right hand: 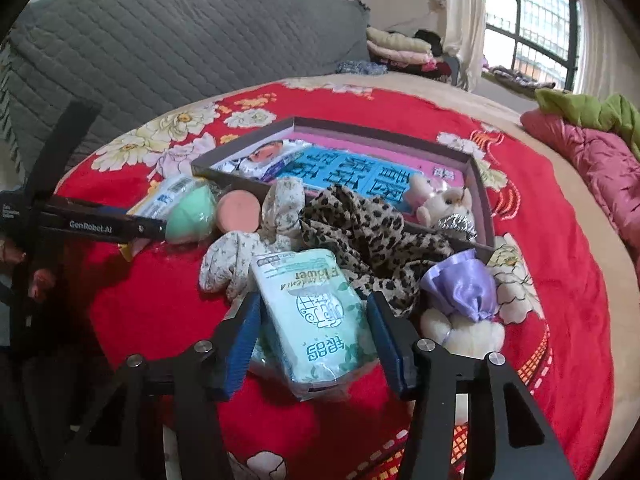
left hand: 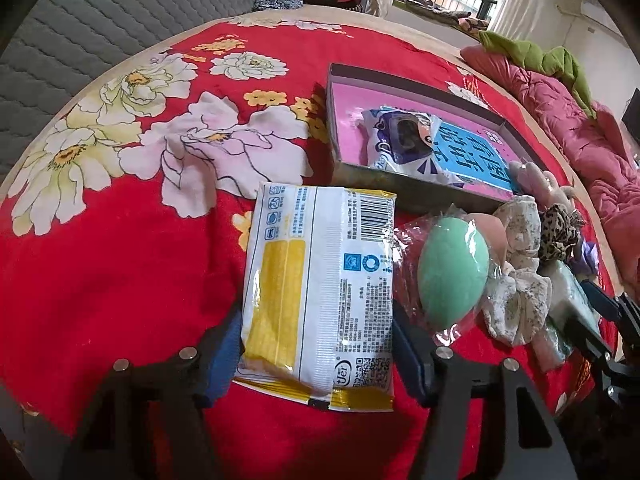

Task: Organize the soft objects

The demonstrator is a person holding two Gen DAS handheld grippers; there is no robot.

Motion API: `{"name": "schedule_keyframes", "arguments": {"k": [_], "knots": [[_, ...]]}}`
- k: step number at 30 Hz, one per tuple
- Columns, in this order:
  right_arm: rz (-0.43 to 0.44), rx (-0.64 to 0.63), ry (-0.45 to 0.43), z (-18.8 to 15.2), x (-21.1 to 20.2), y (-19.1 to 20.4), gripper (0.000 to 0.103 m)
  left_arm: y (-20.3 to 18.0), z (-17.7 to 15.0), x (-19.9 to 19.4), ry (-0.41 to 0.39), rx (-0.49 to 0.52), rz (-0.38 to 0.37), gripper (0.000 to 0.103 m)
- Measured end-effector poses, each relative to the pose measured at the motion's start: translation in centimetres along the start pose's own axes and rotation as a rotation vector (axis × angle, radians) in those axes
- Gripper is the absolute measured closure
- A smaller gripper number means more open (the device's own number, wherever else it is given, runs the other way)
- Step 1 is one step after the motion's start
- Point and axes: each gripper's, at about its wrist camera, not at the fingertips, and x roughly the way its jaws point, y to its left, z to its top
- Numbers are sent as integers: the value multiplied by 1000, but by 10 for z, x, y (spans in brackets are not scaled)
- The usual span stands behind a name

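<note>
My left gripper (left hand: 316,344) is open, its blue pads on either side of a white and yellow packet (left hand: 320,292) lying on the red bedspread. My right gripper (right hand: 314,328) is open around a pale green tissue pack (right hand: 316,316). A shallow pink-lined box (left hand: 404,92) holds a purple-white wipe pack (left hand: 400,140) and a blue packet (left hand: 472,152). Beside the box lie a green sponge egg in a clear bag (left hand: 454,268), a pink sponge (right hand: 240,210), a floral scrunchie (left hand: 516,280), a leopard scrunchie (right hand: 360,224), a small plush (right hand: 444,204) and a purple-bowed plush (right hand: 464,304).
The red floral bedspread (left hand: 120,272) covers the bed. A grey quilted headboard (right hand: 160,40) stands behind it. A pink quilt (right hand: 600,168) with a green cloth lies at the right. Folded clothes (right hand: 400,48) are piled near the window.
</note>
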Motion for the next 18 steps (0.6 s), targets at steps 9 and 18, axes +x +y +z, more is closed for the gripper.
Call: {"name": "schedule_keyframes", "arguments": {"k": [9,18], "knots": [[28,38,-4,0,1,-6,52,3,-2,-6,-14,-20,-6,40],[57,78,-80,5,-19,-11,57,-4,-1,-20,-50,-5,-25,41]]}}
